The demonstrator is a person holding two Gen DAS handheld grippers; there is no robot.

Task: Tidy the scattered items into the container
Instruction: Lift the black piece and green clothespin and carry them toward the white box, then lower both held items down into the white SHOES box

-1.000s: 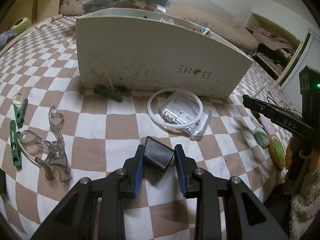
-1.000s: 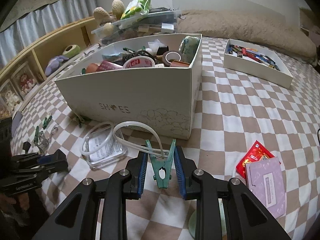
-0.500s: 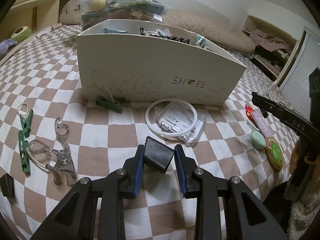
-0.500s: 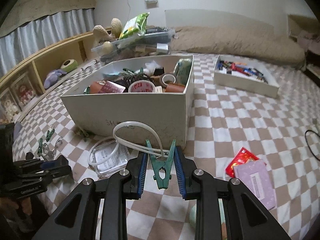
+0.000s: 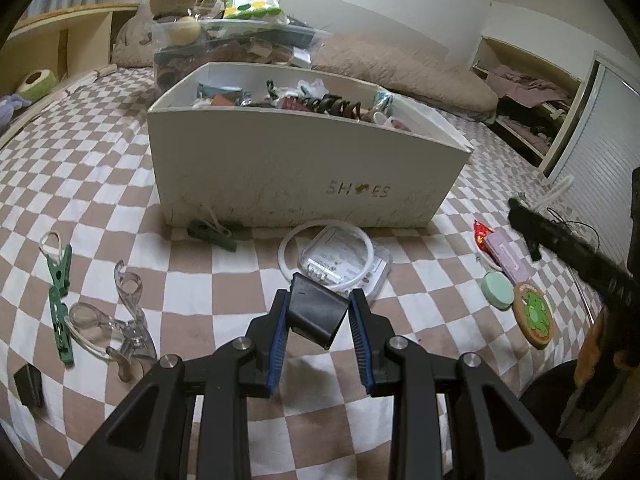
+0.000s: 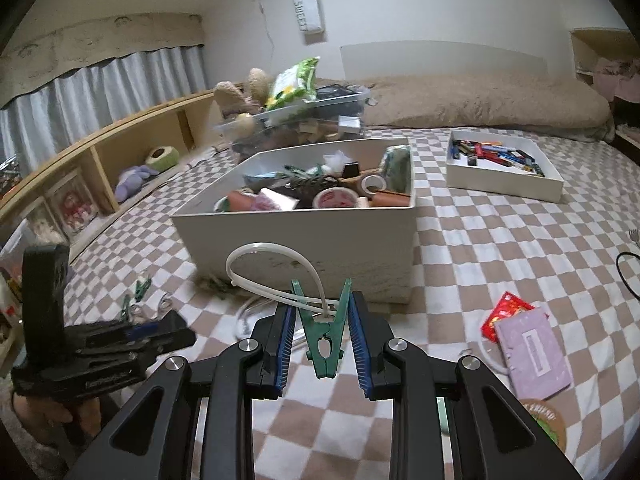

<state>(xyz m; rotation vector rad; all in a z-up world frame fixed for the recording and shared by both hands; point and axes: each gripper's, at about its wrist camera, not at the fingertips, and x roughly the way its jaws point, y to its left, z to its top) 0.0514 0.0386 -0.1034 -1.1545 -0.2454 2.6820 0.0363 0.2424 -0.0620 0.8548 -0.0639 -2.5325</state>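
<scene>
A white "SHOES" box [image 5: 280,176] full of odds and ends stands on the checkered bed; it also shows in the right wrist view [image 6: 320,240]. My left gripper [image 5: 318,316] is shut on a black clip [image 5: 316,314], held above the bed in front of the box. My right gripper [image 6: 322,330] is shut on a green clothespin [image 6: 322,332] that carries a white loop of tubing [image 6: 272,268], held in front of the box. The left gripper also shows in the right wrist view [image 6: 168,330].
On the bed lie a dark green peg [image 5: 212,234], green pegs [image 5: 60,276], a clear clip [image 5: 124,320], a white ring on a clear case [image 5: 344,258], a mint disc [image 5: 498,290], a round coaster [image 5: 534,314], a pink card [image 6: 532,346], a red packet [image 6: 506,312]. A white tray [image 6: 504,182] stands behind.
Both grippers have risen with their items, so the box's contents now show over its rim. The grips have not changed.
</scene>
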